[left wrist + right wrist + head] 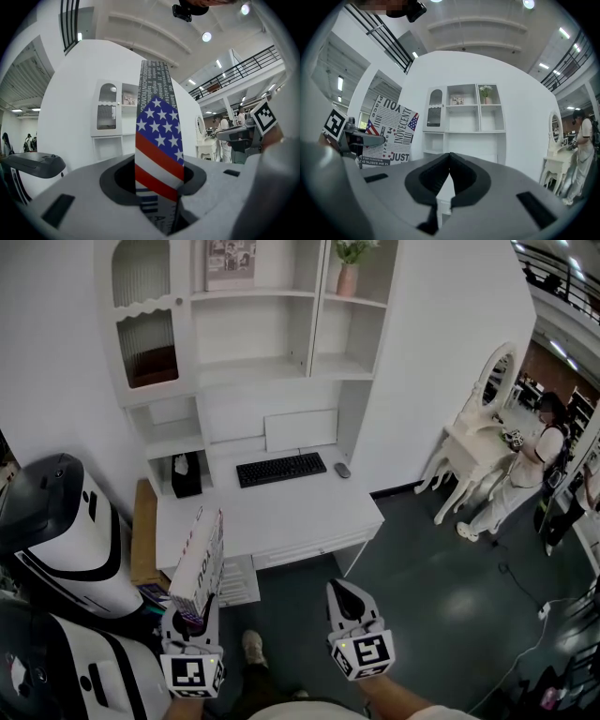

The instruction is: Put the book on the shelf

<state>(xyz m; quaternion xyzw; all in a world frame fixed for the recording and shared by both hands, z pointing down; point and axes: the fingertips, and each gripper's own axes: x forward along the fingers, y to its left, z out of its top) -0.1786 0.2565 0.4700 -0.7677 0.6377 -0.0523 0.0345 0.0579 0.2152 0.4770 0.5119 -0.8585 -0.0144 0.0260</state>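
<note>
The book [200, 559], its cover printed with newspaper text and a US flag, stands upright in my left gripper [194, 612], which is shut on its lower edge. In the left gripper view the book's spine [157, 140] rises straight up between the jaws. The right gripper view shows its cover [389, 136] at the left, with the left gripper [356, 138] beside it. My right gripper [344, 592] hangs to the right of it, shut with nothing between its jaws [449, 161]. The white shelf unit [272, 334] stands against the wall ahead, above a desk [281, 517].
On the desk lie a black keyboard [280, 469], a mouse [342, 470] and a black box [186, 474]. The top shelves hold a vase [348, 276] and a picture [230, 261]. A white and black machine [56, 531] stands at my left. At the right a person [536, 460] stands by a vanity table [473, 442].
</note>
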